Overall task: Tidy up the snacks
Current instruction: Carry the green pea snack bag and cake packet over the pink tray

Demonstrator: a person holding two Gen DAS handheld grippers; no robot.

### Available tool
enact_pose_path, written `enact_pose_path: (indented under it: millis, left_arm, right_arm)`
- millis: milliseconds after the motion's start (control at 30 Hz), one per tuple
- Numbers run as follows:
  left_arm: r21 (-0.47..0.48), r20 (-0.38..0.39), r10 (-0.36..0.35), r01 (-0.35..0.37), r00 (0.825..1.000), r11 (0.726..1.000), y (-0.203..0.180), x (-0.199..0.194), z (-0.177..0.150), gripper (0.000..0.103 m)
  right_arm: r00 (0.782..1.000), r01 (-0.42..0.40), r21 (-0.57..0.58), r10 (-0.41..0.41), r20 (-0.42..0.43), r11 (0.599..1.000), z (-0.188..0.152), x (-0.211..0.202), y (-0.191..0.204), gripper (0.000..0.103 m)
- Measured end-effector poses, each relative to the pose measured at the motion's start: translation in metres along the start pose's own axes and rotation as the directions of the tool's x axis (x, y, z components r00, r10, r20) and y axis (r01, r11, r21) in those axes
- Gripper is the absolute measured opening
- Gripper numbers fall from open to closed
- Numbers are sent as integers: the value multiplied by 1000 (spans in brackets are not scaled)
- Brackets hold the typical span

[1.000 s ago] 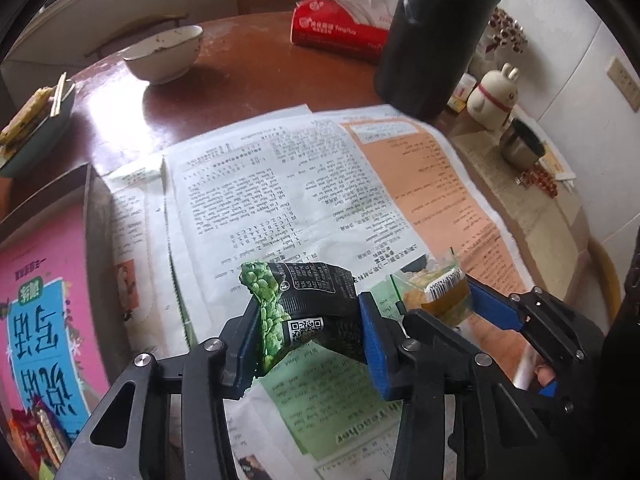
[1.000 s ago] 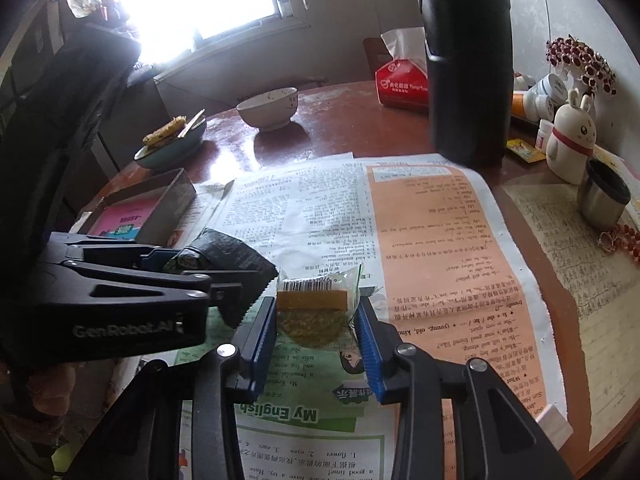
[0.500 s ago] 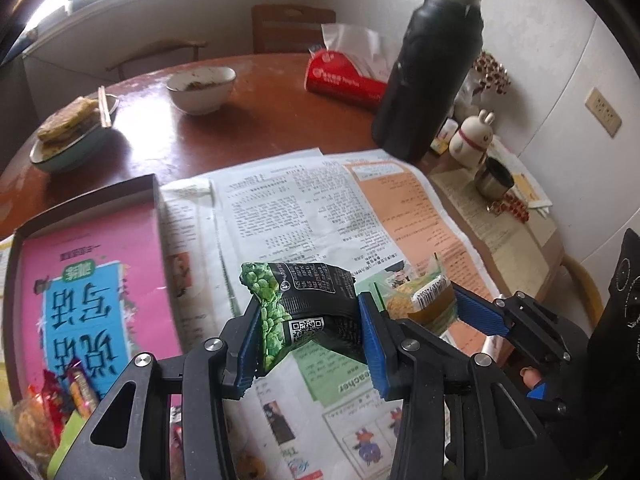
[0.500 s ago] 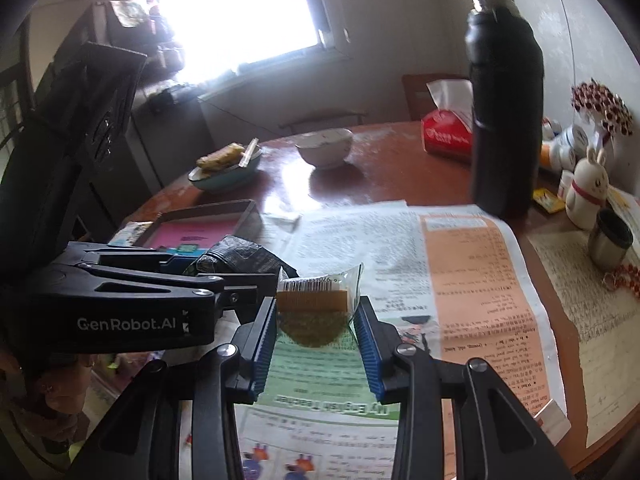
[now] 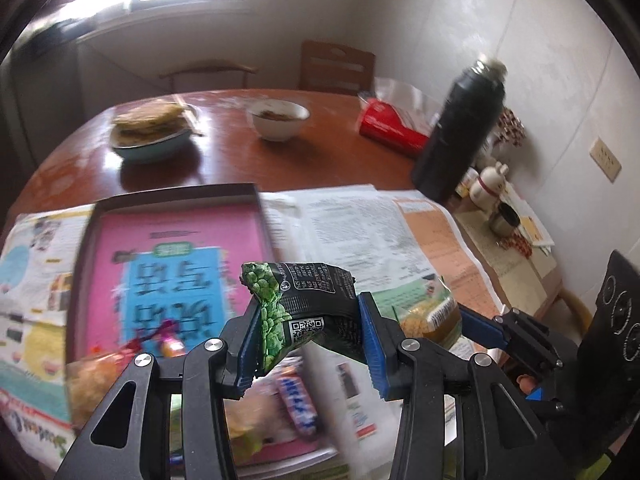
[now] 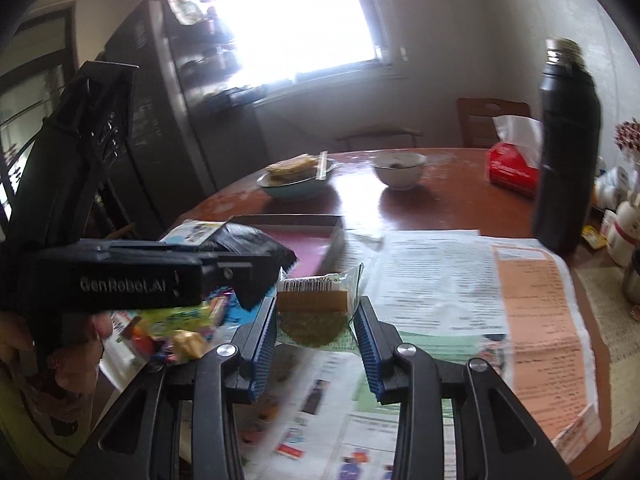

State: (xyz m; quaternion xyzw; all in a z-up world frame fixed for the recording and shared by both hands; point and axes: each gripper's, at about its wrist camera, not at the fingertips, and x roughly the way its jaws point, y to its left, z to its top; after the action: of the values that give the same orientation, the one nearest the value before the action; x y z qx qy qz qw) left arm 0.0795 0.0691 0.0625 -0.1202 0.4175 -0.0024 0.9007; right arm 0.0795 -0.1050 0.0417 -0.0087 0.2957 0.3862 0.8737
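My left gripper (image 5: 308, 344) is shut on a black and green pea snack packet (image 5: 304, 304) and holds it in the air above the near end of the pink-lined box (image 5: 176, 256). My right gripper (image 6: 316, 320) is shut on a clear wrapped biscuit snack (image 6: 316, 304), held above the newspaper. The right gripper also shows in the left wrist view (image 5: 460, 316), just right of the left one. The left gripper shows in the right wrist view (image 6: 256, 276), with the black packet (image 6: 248, 240). Several loose snacks (image 5: 288, 392) lie in the box's near end.
Newspaper (image 6: 460, 280) covers the near half of the brown round table (image 5: 320, 148). Behind stand a tall black flask (image 5: 460, 128), a red tissue pack (image 5: 392, 128), a white bowl (image 5: 278, 118) and a plate of flatbread (image 5: 152, 128). Small ornaments and a cup (image 5: 504, 216) sit at the right.
Both grippers have risen and drawn back toward the left with their snacks held. The pink box and its loose snacks have come into view beneath the left gripper.
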Motion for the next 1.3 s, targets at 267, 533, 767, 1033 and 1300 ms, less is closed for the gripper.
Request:
enact_pose_path:
  millis: [267,533,767,1033,1300]
  left_arm:
    - [-85,61,85,-80,994,993,62,-47,-19,46]
    - [-143,65,140,-130,988,981,101,-70,-49,46]
    - [-167,46,173,-163,984,972,118,-70,-69,46]
    - [-167,23,163,-157,986,973,124,-61,-79,46]
    - [-139,1,153,-151,988,979,119,-43,-72,46]
  right_arm:
    - [998,-57,-38,57,-9,998,2,6,32,39]
    - [995,-100,-71,97,-39,992,0,20,60,39]
    - [988,-139,-130,128,-85,982,-10,32,90,39]
    - [973,-196,-205,164,-165,959,-29,53,128,39]
    - [972,-180,-254,133,-193,950,-41,71,142,39]
